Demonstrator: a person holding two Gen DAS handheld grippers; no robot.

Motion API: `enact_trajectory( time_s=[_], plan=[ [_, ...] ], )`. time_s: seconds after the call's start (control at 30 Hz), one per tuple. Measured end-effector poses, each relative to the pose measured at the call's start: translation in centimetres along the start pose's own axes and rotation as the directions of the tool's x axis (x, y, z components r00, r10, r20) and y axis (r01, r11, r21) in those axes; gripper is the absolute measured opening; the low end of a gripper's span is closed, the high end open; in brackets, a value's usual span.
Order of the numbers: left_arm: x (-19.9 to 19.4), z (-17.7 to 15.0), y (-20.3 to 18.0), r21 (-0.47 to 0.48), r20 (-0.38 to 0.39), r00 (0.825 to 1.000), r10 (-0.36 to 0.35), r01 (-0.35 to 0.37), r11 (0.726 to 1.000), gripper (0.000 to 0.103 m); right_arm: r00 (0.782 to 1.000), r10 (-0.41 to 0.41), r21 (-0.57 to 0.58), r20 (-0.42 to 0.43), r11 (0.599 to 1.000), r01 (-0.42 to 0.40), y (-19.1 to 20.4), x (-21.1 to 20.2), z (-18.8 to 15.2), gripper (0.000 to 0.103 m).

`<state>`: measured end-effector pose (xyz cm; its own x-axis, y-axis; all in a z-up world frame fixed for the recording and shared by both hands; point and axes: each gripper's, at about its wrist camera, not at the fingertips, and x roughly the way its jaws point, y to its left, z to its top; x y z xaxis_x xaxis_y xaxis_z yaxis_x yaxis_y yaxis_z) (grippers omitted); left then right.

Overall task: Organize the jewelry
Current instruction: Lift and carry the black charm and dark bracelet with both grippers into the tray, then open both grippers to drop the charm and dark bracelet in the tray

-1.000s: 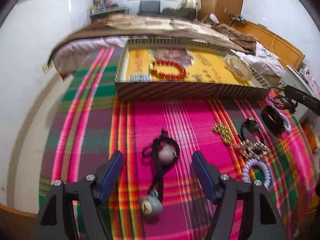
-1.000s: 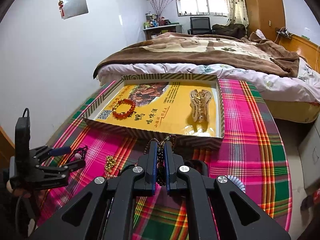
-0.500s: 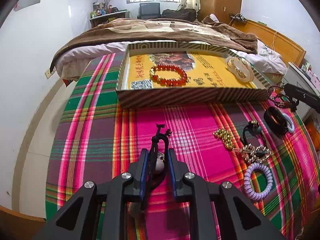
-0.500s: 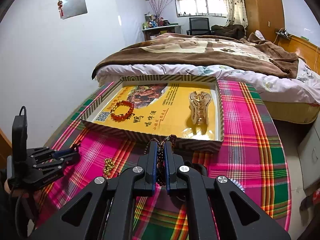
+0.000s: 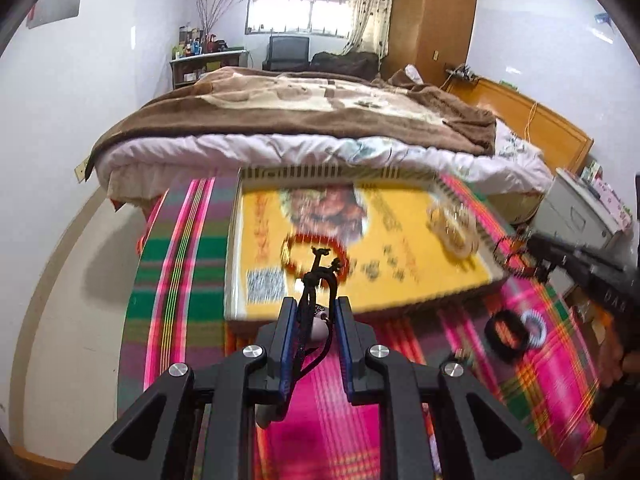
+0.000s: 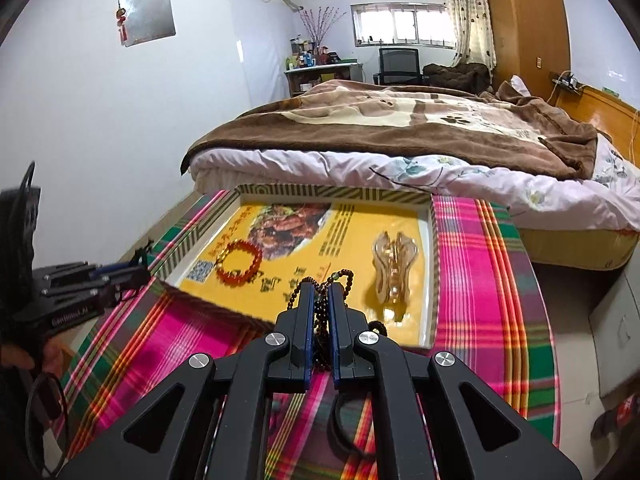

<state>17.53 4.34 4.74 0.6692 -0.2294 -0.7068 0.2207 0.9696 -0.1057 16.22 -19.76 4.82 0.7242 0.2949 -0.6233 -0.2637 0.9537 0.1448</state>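
While both claws carry a piece toward the tray, the items stand as follows.

Cord charm (image 5: 317, 280): black knotted cord with a pale bead, pinched between the closed fingers of the left claw (image 5: 314, 312), held above the tray's near edge; the cord's tail hangs below the fingers.

Bead string (image 6: 320, 292): dark brown beads, clamped in the right claw (image 6: 319, 304), fingers nearly together, looped over the tips and raised over the tray's near side.

Tray (image 6: 431, 264): shallow box, striped rim, yellow printed floor, on the plaid cloth (image 6: 480, 280). Already inside: red bracelet (image 6: 239, 262) at left, clear hair clip (image 6: 394, 270) at right.

Step in hand, as judged: transport, both pieces lifted and over or close to the tray. Next move calls for lowering each onto a bare yellow patch, apart from bracelet and clip, then parting the fingers; the dangling cord may snag on the rim or a finger, so release low.

Still on the cloth, near right in the left view: black hair tie (image 5: 505, 334), and a white coil tie (image 5: 534, 326) beside it; blur hides the rest.
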Motion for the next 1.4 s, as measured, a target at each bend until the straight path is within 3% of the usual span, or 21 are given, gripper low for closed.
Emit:
enact_trajectory(
  time_s=[0.27, 0.53, 0.93, 1.4],
  plan=[
    [3.1, 4.3, 0.0, -0.016, 0.005, 0.999, -0.050, 0.050, 0.999, 0.019, 0.999, -0.014, -0.007, -0.031, 1.000, 0.013, -0.3, 3.1, 1.7, 0.006],
    [7.7, 6.8, 0.0, -0.025, -0.040, 0.996, -0.076, 0.076, 0.997, 0.019, 0.995, -0.031, -0.004, -0.090, 1.000, 0.031, -0.8, 7.6, 2.9, 0.007],
    [15.0, 8.2, 1.3, -0.093, -0.127, 0.984, -0.129, 0.118, 0.989, 0.019, 0.983, -0.059, -0.021, -0.174, 0.998, 0.056, -0.4, 12.3, 2.9, 0.006],
    [18.4, 7.8, 1.3, -0.073, -0.198, 0.977, -0.083, 0.070, 0.995, 0.019, 0.976, -0.087, -0.027, -0.201, 0.996, 0.083, -0.6, 14.2, 2.8, 0.007]
  ],
)
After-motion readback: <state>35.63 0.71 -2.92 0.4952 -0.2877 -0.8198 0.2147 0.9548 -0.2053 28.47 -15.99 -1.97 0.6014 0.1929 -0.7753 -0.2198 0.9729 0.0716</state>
